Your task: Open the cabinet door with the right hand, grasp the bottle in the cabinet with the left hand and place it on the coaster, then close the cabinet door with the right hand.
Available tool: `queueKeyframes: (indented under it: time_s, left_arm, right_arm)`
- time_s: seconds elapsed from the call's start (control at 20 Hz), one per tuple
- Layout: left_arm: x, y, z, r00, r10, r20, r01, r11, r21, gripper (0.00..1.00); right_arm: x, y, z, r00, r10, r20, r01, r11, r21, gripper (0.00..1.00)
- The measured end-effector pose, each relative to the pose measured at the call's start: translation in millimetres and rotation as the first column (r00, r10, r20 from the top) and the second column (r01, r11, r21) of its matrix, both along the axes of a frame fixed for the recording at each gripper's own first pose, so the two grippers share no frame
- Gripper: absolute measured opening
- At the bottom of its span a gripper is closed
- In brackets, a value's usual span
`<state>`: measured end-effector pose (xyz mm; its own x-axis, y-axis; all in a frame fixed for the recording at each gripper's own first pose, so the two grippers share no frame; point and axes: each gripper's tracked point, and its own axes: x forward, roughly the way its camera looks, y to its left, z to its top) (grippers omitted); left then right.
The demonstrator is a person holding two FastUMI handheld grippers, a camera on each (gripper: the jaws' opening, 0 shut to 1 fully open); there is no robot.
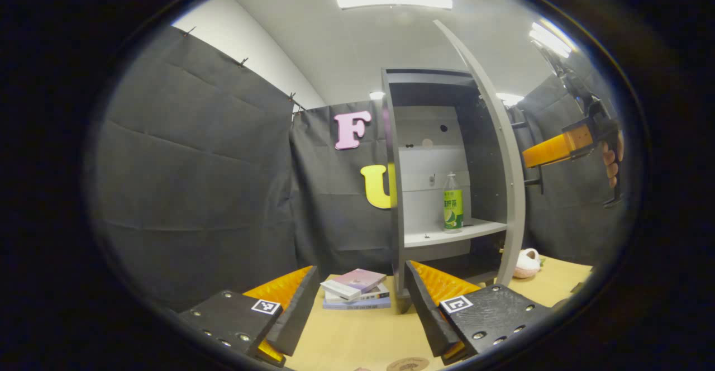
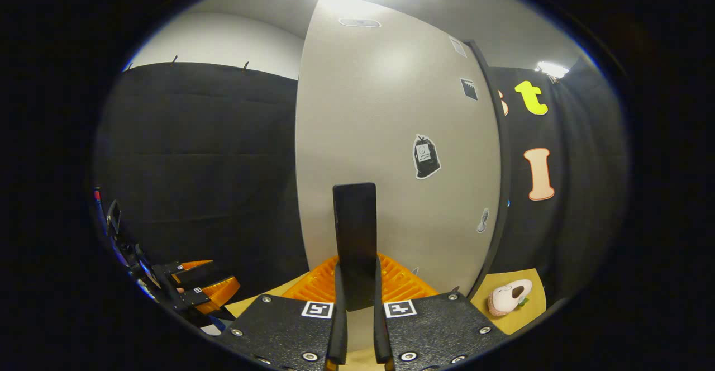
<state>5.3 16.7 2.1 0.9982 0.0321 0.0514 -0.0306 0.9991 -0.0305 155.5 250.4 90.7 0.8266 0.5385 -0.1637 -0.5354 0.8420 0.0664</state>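
Your right tool [image 2: 356, 304] is pinching the flat, dark, slab-shaped handle [image 2: 355, 231] of the cabinet door [image 2: 385, 136], both fingers pressed against its sides; the door's smooth pale panel carries a few small stickers. In the left gripper view the door [image 1: 505, 158] stands swung open, seen edge-on as a thin curved strip, with your right tool [image 1: 550, 150] at its outer face and your hand [image 1: 613, 161] behind it. Your left tool [image 1: 360, 304] is spread wide, its ribbed inner pads facing each other over the smooth tan tabletop [image 1: 357, 337], holding nothing. The bottle [image 1: 453, 203] stands upright on the cabinet's [image 1: 424, 153] white shelf [image 1: 452, 231], near the shelf's front edge; it is clear plastic with a white cap and a glossy green label. A round, flat coaster [image 1: 408, 364] lies at the near edge of the tabletop, between the left tool's fingers. A short stack of books [image 1: 356, 288] sits just left of the cabinet's foot, and a soft, rounded plush toy [image 1: 527, 264] rests on the tabletop to the right of the door, also visible in the right gripper view [image 2: 508, 297].
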Motion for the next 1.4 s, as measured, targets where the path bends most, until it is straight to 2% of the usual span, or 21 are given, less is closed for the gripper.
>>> queueKeyframes:
  time_s: [0.25, 0.3, 0.35, 0.4, 0.45, 0.55, 0.6, 0.8, 0.9, 1.05, 1.25, 1.3, 1.4]
  left_arm:
    - [9, -38, 1, 0.999, -0.052, 0.003, 0.052, 0.998, -0.021, 0.88]
    - [11, -45, 3, 0.998, -0.062, 0.003, 0.062, 0.998, -0.019, 0.92]
    - [12, -51, 4, 0.997, -0.072, 0.005, 0.072, 0.997, -0.016, 0.88]
    - [14, -57, 6, 0.997, -0.081, 0.005, 0.081, 0.997, -0.011, 0.92]
    - [16, -65, 6, 0.996, -0.092, 0.005, 0.092, 0.996, -0.007, 0.88]
    - [17, -80, 6, 0.994, -0.109, 0.005, 0.109, 0.994, -0.006, 0.88]
    - [18, -87, 7, 0.993, -0.116, 0.005, 0.116, 0.993, -0.01, 0.92]
    - [24, -115, 8, 0.99, -0.139, 0.004, 0.139, 0.99, -0.028, 0.88]
    - [25, -126, 8, 0.99, -0.14, 0.001, 0.14, 0.99, -0.034, 0.92]
    - [26, -137, 7, 0.992, -0.13, -0.006, 0.129, 0.991, -0.038, 0.92]
    - [29, -149, 7, 0.995, -0.102, -0.02, 0.102, 0.994, -0.037, 0.88]
    - [30, -152, 9, 0.995, -0.097, -0.023, 0.096, 0.995, -0.033, 0.92]
    - [35, -160, 14, 0.995, -0.093, -0.022, 0.093, 0.995, -0.023, 0.92]
  right_arm:
    - [-9, -19, 5, 1.0, -0.027, 0.001, 0.027, 1.0, 0.002, 0.18]
    - [-10, -23, 7, 0.999, -0.033, 0.006, 0.033, 0.999, 0.001, 0.18]
    - [-12, -27, 7, 0.999, -0.039, 0.009, 0.039, 0.999, 0.003, 0.18]
    - [-13, -31, 8, 0.999, -0.047, 0.012, 0.047, 0.999, 0.005, 0.18]
    - [-12, -35, 8, 0.998, -0.06, 0.014, 0.06, 0.998, 0.008, 0.18]
    - [-15, -45, 9, 0.996, -0.087, 0.019, 0.087, 0.996, 0.009, 0.18]
    - [-15, -51, 10, 0.995, -0.101, 0.021, 0.1, 0.995, 0.006, 0.18]
    - [-11, -72, 8, 0.989, -0.142, 0.042, 0.143, 0.989, -0.022, 0.17]
    - [-7, -87, 9, 0.984, -0.165, 0.06, 0.168, 0.985, -0.043, 0.17]
    - [-2, -109, 8, 0.978, -0.191, 0.082, 0.196, 0.979, -0.058, 0.17]
    - [1, -140, 7, 0.972, -0.224, 0.073, 0.225, 0.974, -0.013, 0.17]
    - [1, -143, 7, 0.973, -0.218, 0.072, 0.219, 0.976, -0.003, 0.17]
    - [-4, -138, 7, 0.982, -0.176, 0.064, 0.175, 0.984, 0.025, 0.17]
